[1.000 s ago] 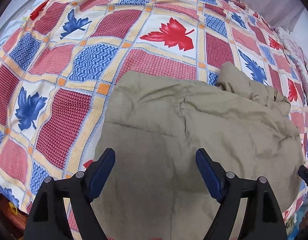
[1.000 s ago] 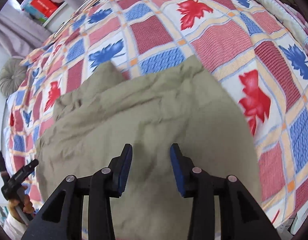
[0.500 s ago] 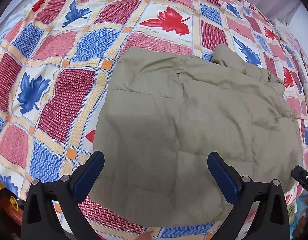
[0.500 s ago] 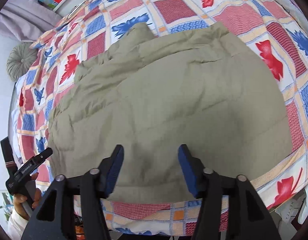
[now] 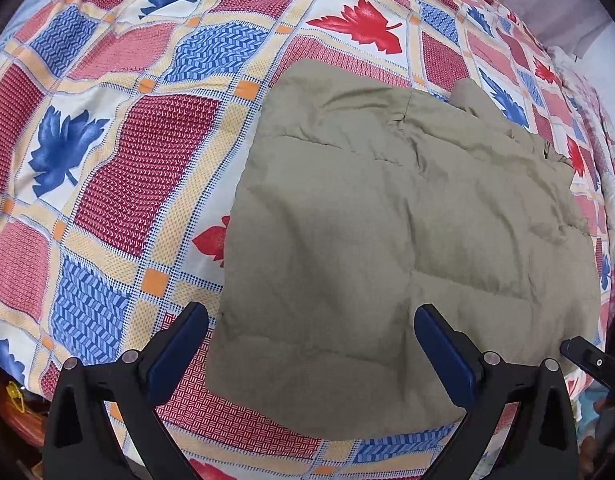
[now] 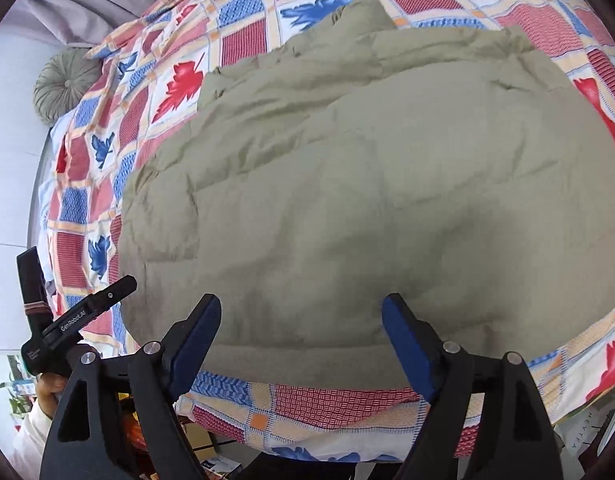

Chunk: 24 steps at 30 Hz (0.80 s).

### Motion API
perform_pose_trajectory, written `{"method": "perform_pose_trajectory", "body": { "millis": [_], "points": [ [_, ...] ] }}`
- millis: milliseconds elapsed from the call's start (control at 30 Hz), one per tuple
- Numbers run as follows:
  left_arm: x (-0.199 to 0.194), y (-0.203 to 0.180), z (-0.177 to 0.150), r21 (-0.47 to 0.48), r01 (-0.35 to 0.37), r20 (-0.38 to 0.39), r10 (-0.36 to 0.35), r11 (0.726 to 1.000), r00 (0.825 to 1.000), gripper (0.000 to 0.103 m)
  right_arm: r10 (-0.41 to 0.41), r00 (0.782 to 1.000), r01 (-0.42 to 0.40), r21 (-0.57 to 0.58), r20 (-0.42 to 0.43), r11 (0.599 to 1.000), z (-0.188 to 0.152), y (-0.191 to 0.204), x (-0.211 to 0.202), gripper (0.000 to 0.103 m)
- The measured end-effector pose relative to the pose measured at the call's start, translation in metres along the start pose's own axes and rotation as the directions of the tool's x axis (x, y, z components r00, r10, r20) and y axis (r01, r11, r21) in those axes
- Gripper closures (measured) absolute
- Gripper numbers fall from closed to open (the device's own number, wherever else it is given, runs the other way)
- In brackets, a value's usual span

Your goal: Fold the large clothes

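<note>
The olive-khaki padded jacket (image 5: 391,236) lies folded into a rough, puffy rectangle on the bed, over the patchwork bedspread with red and blue maple leaves (image 5: 119,168), close to the near edge of the mattress. I judge it sits there because that edge is the easiest place for me to reach both sides at once, and the bulky filling explains why the bundle domes up rather than lying flat. A bunched part, perhaps a hood or sleeve, pokes out at the far side (image 6: 359,12); I cannot tell which it is. My left gripper (image 5: 311,344) hangs above the near left part of the jacket, its blue-padded fingers (image 5: 179,348) spread wide and holding nothing, pointed forward and down across the fabric. My right gripper (image 6: 301,336) hovers over the near hem on the other side, fingers likewise released and empty, one to each side of the thick lower edge without touching it as far as I can see. In the right wrist view the left tool's black handle (image 6: 71,320) shows at the lower left, well apart from the right one, so both hands flank the bundle. I judge the fold is largely done; what remains is probably tidying the protruding part.
</note>
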<state>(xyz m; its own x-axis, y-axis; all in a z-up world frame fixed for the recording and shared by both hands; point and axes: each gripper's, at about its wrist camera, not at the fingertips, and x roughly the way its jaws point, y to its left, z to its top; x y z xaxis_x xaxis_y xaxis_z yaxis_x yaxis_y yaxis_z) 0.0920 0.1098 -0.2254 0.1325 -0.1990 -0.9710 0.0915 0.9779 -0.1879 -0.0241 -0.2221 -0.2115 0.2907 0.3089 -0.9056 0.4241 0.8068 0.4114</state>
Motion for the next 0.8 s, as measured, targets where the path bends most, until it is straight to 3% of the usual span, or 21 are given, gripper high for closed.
{"method": "perform_pose_trajectory", "body": {
  "millis": [167,333,500,567,733,800],
  "points": [
    [0.001,0.027,0.004,-0.034,0.114,-0.010,-0.114,0.993,0.993,0.000,-0.009,1.000,0.009,-0.010,-0.021,1.000,-0.003,0.006,0.008,0.018],
    [0.016,0.053,0.021,-0.037,0.273,-0.053,-0.274,0.961,0.960,0.000,-0.009,1.000,0.009,-0.002,-0.028,1.000,-0.003,0.004,0.009,0.018],
    [0.054,0.063,0.040,-0.061,0.438,-0.161,-0.442,0.897,0.883,0.000,-0.017,0.999,0.017,0.000,-0.034,1.000,-0.003,0.002,0.013,0.018],
    [0.069,0.057,0.045,-0.051,0.474,-0.200,-0.474,0.879,0.857,0.000,-0.021,0.999,0.021,0.000,-0.036,1.000,-0.003,0.001,0.015,0.018],
    [0.083,0.021,0.060,-0.047,0.605,-0.239,-0.597,0.795,0.766,0.000,-0.029,0.999,0.029,0.000,-0.036,1.000,-0.004,0.001,0.019,0.018],
    [0.087,0.003,0.059,-0.028,0.618,-0.267,-0.601,0.786,0.753,0.000,-0.034,0.999,0.034,0.000,-0.039,0.999,-0.004,0.001,0.021,0.018]
  ]
}}
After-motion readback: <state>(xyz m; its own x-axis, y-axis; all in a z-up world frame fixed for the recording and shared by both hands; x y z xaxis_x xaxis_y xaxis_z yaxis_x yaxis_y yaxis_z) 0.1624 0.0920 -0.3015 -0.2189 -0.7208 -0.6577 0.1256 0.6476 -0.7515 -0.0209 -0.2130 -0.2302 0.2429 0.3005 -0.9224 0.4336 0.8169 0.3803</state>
